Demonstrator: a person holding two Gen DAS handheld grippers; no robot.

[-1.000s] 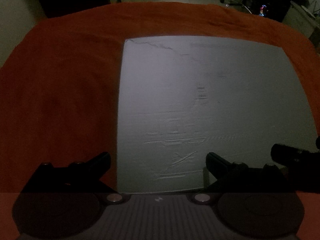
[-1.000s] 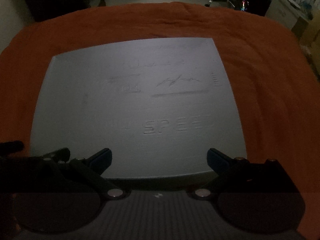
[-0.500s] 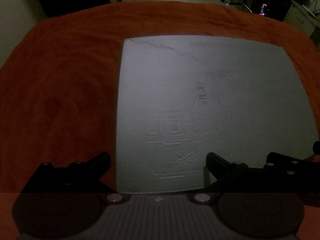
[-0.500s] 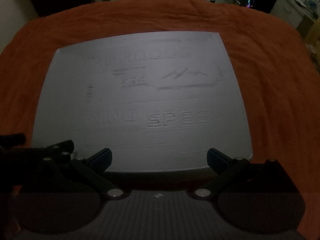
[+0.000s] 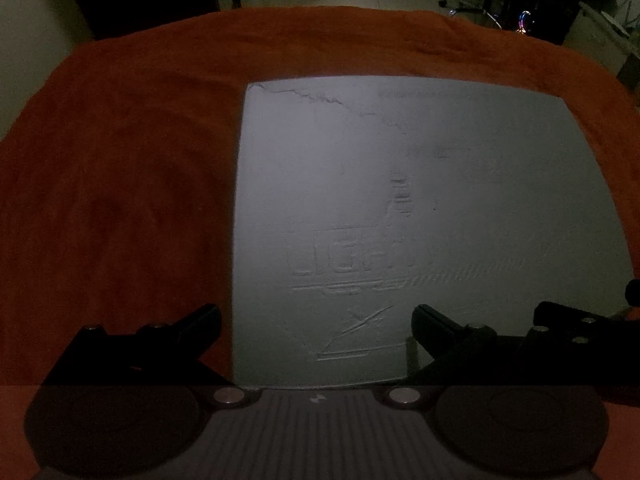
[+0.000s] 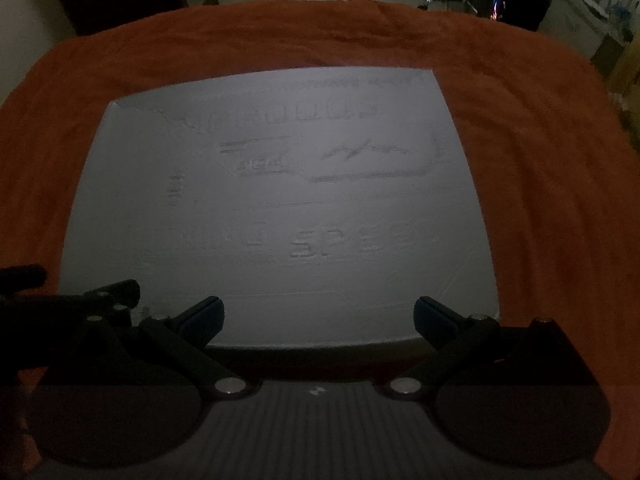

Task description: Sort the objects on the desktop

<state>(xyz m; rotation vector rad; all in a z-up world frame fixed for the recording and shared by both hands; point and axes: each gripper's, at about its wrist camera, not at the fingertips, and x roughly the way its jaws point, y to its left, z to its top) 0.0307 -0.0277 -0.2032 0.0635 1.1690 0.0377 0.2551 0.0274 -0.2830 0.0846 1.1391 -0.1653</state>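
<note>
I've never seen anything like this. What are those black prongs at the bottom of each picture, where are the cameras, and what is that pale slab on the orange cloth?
No robot is at work here: a person holds a two-fingered gripping tool in each hand, and each tool carries a wide-angle camera looking forward along its fingers. The prongs are those fingers. One picture comes from the left gripper, the other from the right gripper. Both are open and hold nothing. Each tool also shows at the edge of the other's picture.

Both look down at the same thing: a pale grey mat with faint raised lettering, lying flat on an orange cloth that covers the surface. The room is dim, and I can make out nothing else lying on the cloth.
</note>
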